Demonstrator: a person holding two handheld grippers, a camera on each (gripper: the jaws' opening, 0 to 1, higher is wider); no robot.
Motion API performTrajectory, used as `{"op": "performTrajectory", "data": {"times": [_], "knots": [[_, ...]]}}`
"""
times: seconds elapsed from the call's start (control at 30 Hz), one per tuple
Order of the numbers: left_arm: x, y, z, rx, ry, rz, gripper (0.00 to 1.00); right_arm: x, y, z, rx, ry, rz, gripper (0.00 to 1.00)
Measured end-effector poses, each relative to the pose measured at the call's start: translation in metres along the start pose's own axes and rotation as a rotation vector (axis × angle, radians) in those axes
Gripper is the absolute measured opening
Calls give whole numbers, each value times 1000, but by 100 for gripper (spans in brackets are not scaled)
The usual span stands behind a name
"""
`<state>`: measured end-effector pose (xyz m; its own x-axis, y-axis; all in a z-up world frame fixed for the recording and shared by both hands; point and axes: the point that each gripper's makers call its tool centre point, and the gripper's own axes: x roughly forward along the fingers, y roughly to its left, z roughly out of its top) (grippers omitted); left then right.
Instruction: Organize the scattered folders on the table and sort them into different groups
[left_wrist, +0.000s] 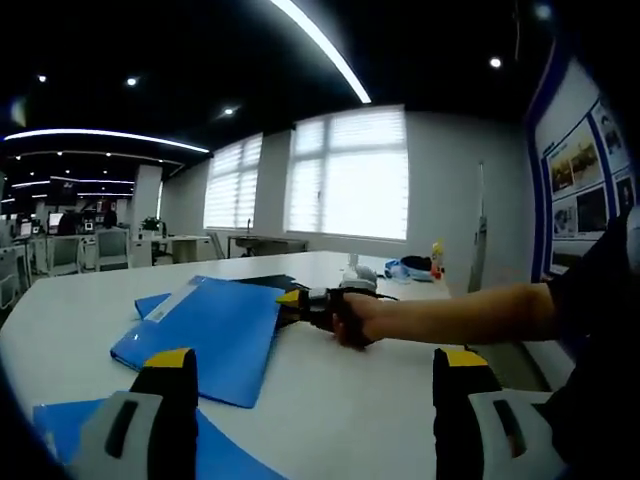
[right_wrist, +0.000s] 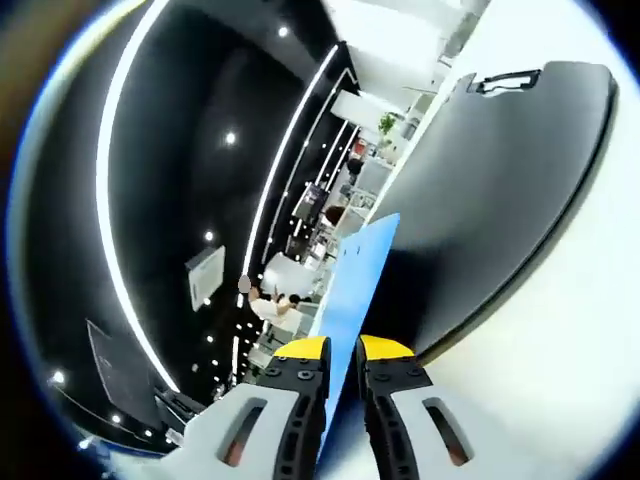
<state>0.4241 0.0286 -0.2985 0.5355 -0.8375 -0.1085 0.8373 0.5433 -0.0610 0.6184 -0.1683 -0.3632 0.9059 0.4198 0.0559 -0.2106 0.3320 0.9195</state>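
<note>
In the left gripper view, a broad white table (left_wrist: 340, 400) runs back toward a wall of bright blinded windows (left_wrist: 350, 170), with office desks and chairs off to the left under a dark ceiling with light strips. A poster board (left_wrist: 585, 170) hangs on the wall at the right. The left gripper (left_wrist: 315, 415) stands with its yellow-tipped jaws wide apart, nothing between them, above the table. A blue folder (left_wrist: 215, 335) lies on the table ahead, its long axis running from the near middle away toward the far left, with one edge raised at its right side. There the right gripper (left_wrist: 292, 300), held by a hand (left_wrist: 352, 318), is closed on that edge. A dark folder (left_wrist: 262, 282) lies partly under it, and another blue folder (left_wrist: 55, 425) shows at the lower left. Small items, a bottle among them, sit at the table's far end.

In the right gripper view, strongly rolled, the right gripper's jaws pinch the blue folder (right_wrist: 360, 275), seen edge-on, stretching away from the tips. Beside it the dark folder (right_wrist: 500, 190) lies flat on the white table (right_wrist: 570, 370), its clip (right_wrist: 508, 80) at the far end.
</note>
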Motion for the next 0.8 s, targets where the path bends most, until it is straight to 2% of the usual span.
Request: {"op": "performTrajectory", "data": {"times": [0.07,0.13,0.2,0.23,0.27,0.3,0.33,0.37,0.4,0.43,0.5,0.63,0.77,0.8], "knots": [[-1,0,0,0,1,0,98,1,12,2,50,-43,78,13],[-2,0,1,-1,-2,1,98,4,19,3,93,-57,135,19],[-2,1,2,-2,-5,2,98,6,17,0,74,-58,118,24],[-2,0,2,-6,-6,1,98,10,9,-5,11,-26,57,21],[-2,0,1,-7,-7,0,98,12,4,-9,-46,0,18,10],[-2,0,1,-8,-7,0,98,12,8,-13,-55,20,37,5],[-2,0,0,-8,-5,0,98,14,12,-13,-25,6,56,4],[-2,-1,0,-7,-4,0,98,14,13,-15,32,7,48,3],[-2,-1,0,-7,-4,0,98,14,12,-14,47,-4,42,3],[-2,-1,-1,-7,-4,0,98,15,14,-12,46,-24,55,3],[-2,0,-1,-4,-2,1,98,16,18,-11,57,-21,68,2],[-2,1,-3,-1,4,5,98,15,18,-11,66,-27,54,3],[-2,1,-4,0,7,6,98,8,-5,-18,24,11,-94,5],[-2,2,-4,0,9,8,98,7,-11,-22,17,35,-130,8]]}}
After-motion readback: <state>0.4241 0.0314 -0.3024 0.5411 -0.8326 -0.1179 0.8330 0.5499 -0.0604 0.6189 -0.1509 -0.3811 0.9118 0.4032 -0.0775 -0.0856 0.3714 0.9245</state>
